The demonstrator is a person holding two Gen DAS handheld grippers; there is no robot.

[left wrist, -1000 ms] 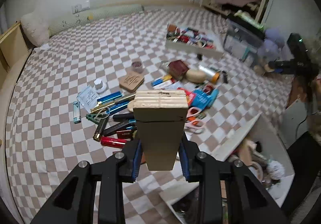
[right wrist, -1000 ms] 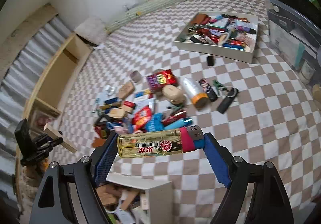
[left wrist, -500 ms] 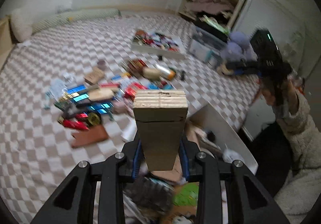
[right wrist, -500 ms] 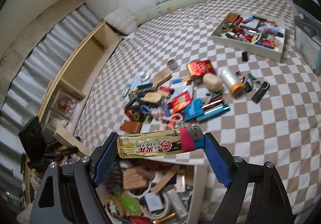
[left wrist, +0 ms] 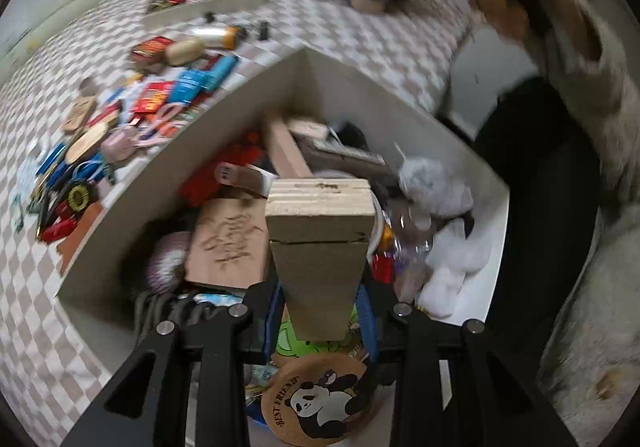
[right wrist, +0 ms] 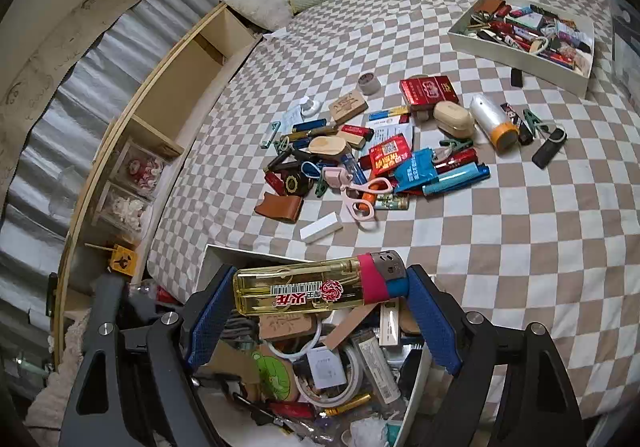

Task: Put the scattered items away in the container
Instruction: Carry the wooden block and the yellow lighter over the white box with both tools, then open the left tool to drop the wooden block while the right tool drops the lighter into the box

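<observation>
My left gripper (left wrist: 320,267) is shut on a pale wooden block (left wrist: 320,247), held end-up over the open white box (left wrist: 280,83) that is full of small items. My right gripper (right wrist: 320,287) is shut on a yellow lighter (right wrist: 308,287) with a red band, held crosswise by its ends above the same white box (right wrist: 216,251). Scattered items (right wrist: 372,155) lie in a heap on the checkered bedspread beyond the box: pink scissors (right wrist: 360,195), a red packet, blue pens, a brown pouch, a white bar.
A second white tray (right wrist: 520,51) of items sits far right on the bed. Wooden shelving (right wrist: 172,87) runs along the left side. A person's sleeve (left wrist: 600,167) fills the right of the left wrist view. A panda coaster (left wrist: 316,399) lies in the box.
My left gripper has swung from above the heap to over the box and tipped downward, block still held. My right gripper drew back over the box's near side with the lighter.
</observation>
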